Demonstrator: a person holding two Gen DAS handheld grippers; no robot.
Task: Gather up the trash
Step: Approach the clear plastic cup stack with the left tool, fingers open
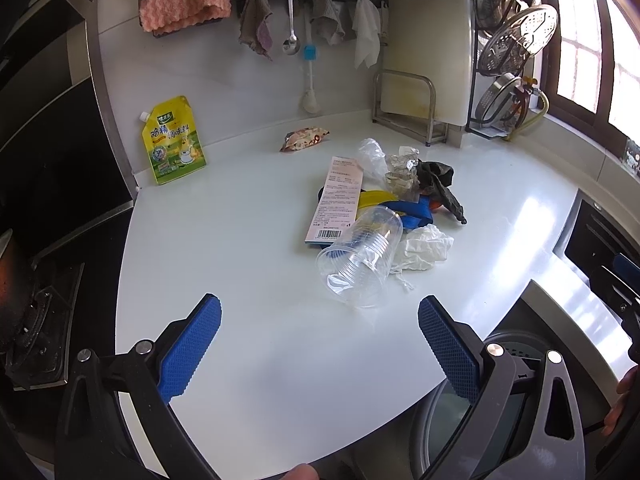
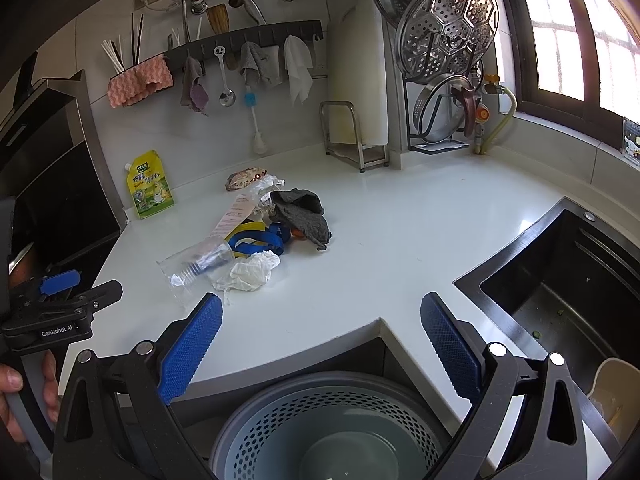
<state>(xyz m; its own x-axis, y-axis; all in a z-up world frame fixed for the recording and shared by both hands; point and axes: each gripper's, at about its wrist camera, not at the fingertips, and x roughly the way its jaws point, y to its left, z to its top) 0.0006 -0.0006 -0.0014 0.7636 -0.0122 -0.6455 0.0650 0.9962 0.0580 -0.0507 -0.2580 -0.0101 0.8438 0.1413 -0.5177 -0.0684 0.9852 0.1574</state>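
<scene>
With both grippers point(image 1: 320, 320) point(image 2: 320, 320) spread and empty, the thin clear plastic cup point(image 1: 360, 258) may crumple or roll when pinched.

A clear plastic cup point(image 1: 360, 260) lies on its side on the white counter point(image 1: 240, 280). The left gripper point(image 1: 320, 328) hangs wide open near it.

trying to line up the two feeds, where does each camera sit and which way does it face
Left wrist: on the open left tongs, over the counter, facing the clear cup and back wall; fingertip at bottom edge.
Right wrist: on the open right tongs, above a round bin, facing counter and sink; hand holding the left tongs.
Shared: cup, tissue, yellow pouch.
</scene>
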